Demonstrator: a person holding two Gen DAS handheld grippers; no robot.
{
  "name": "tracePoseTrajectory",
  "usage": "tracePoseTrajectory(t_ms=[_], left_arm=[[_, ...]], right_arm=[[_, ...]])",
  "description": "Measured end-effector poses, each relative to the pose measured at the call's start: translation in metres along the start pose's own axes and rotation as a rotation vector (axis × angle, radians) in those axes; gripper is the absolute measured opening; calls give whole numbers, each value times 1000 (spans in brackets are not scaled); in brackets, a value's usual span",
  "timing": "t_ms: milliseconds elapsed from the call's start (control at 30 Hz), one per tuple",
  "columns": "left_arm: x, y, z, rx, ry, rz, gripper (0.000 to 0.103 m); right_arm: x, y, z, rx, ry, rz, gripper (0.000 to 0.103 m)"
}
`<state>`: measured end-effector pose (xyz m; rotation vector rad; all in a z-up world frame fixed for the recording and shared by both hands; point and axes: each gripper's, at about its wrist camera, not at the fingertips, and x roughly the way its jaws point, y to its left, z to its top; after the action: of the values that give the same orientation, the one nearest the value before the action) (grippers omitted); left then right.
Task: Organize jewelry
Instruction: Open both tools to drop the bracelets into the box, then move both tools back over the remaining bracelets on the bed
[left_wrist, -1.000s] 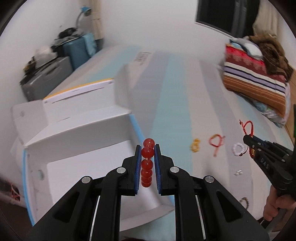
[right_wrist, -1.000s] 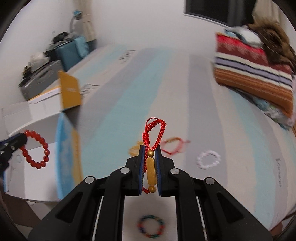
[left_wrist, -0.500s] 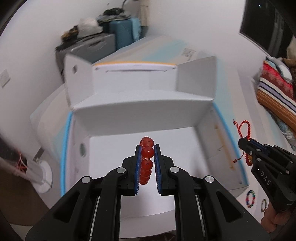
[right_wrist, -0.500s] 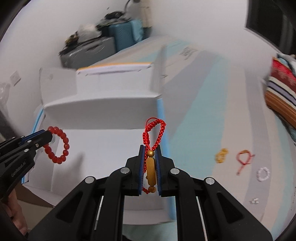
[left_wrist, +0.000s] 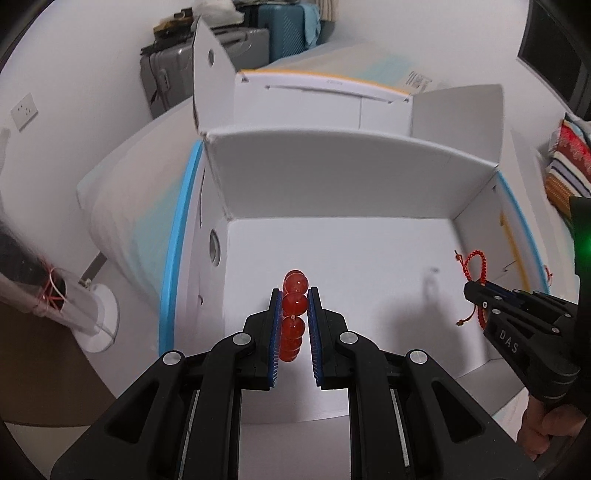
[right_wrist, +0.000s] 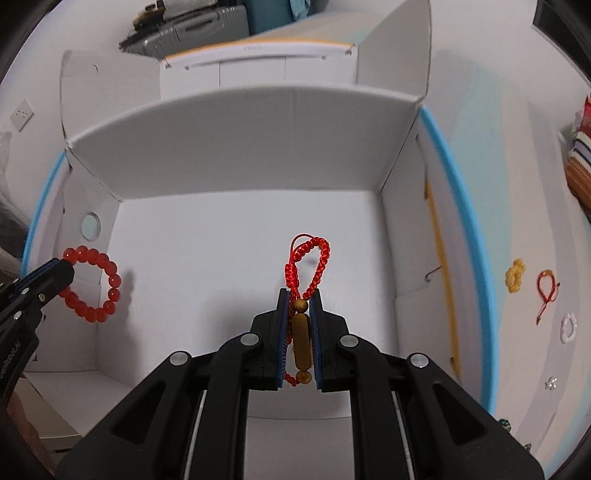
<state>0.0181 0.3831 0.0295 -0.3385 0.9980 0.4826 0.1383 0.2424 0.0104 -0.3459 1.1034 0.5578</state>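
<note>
Because both bracelets are meant for the same container, each gripper hangs over the open white box (right_wrist: 258, 236) with its piece pinched and clear of the floor of the box, ready to be let go there. The left gripper (left_wrist: 294, 314) is closed on the red bead bracelet (left_wrist: 293, 314), gripping it edge-on so that the ring of beads hangs to one side of the fingers; from the right wrist view the ring (right_wrist: 94, 284) shows as a full circle beside the box's left wall, near its round hole. The right gripper (right_wrist: 300, 325) is clamped on the red cord bracelet (right_wrist: 308, 266) by its long gold bead, which lies between the pads along their length, while the braided loop stands out past the fingertips and loose ends dangle beneath. That grip on the rigid bead rather than the soft cord looks chosen to keep the piece from slipping.

Both grippers point forward and down into the box from its near edge, the left one toward the left side, the right one toward the middle-right, well apart from each other. On the bed (right_wrist: 524, 206), beyond the box's right wall, lie more pieces not yet collected: a yellow bracelet (right_wrist: 515, 280), a red string bracelet (right_wrist: 546, 291) and a white bead bracelet (right_wrist: 568, 328). My judgement is that releasing comes next.
</note>
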Motion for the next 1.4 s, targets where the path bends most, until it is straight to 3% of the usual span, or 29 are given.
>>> tracePoseTrajectory(t_ms=[300,500,567,667,800,833,1100,1267,1400], left_arm=[[21,5,-4,-6,54,28,14],[15,4,-3,-4,44,42,18],[9,5,-4,-15,30,57,38],[-1,8,-4,-24,3,70,49],[-11,9,-5,-29,-11,32,63],[-15,8,-6,-31,-21,42,73],[-38,0,-8,-24,-74,52,88],[-54,-10,-8,-14,-111,50,96],[-69,-25,-7,1,-144,38,97]], right_arm=[[7,5,-8,3,31,-12,15],[6,8,-5,-2,22,12,44],[2,10,-4,-4,12,21,53],[-7,12,-3,-9,-13,31,64],[-22,13,-2,-18,-50,43,77],[-24,15,0,-19,-56,44,79],[-57,11,-3,-14,-132,49,95],[-70,-4,-8,7,-161,42,95],[-84,-22,-13,30,-191,21,95]])
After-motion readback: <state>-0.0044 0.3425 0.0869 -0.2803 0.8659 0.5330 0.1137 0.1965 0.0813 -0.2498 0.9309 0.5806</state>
